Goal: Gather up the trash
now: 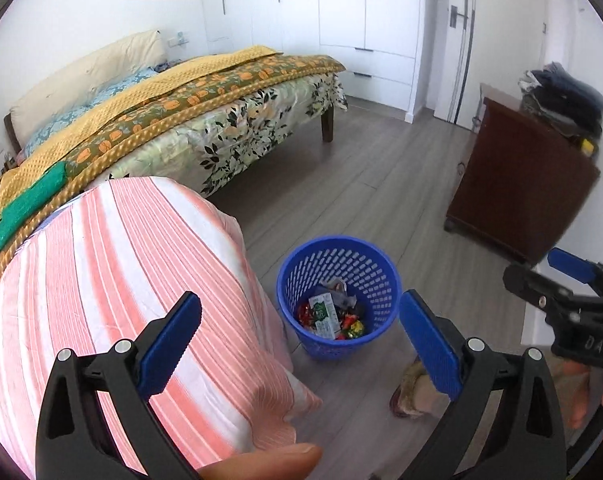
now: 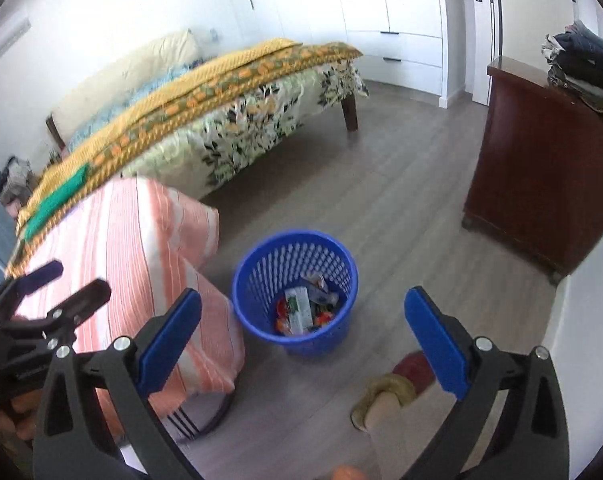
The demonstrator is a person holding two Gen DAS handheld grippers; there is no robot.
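Note:
A blue perforated waste basket [image 1: 375, 258] stands on the wood floor and holds a green-and-white carton [image 1: 324, 315] and several colourful wrappers [image 1: 351, 326]. It also shows in the right wrist view [image 2: 261, 264], with the carton [image 2: 299, 309] inside. My left gripper [image 1: 299, 342] is open and empty, held above the basket and the table edge. My right gripper [image 2: 303, 338] is open and empty, above the basket. The right gripper also shows at the right of the left wrist view [image 1: 541, 276]; the left gripper shows at the left of the right wrist view [image 2: 67, 284].
A small table under a pink-and-white striped cloth [image 1: 113, 280] stands left of the basket. Behind it is a bed with a floral cover [image 1: 205, 132]. A dark wooden cabinet [image 1: 517, 184] with stacked clothes stands at the right. My slippered foot [image 2: 385, 396] is near the basket.

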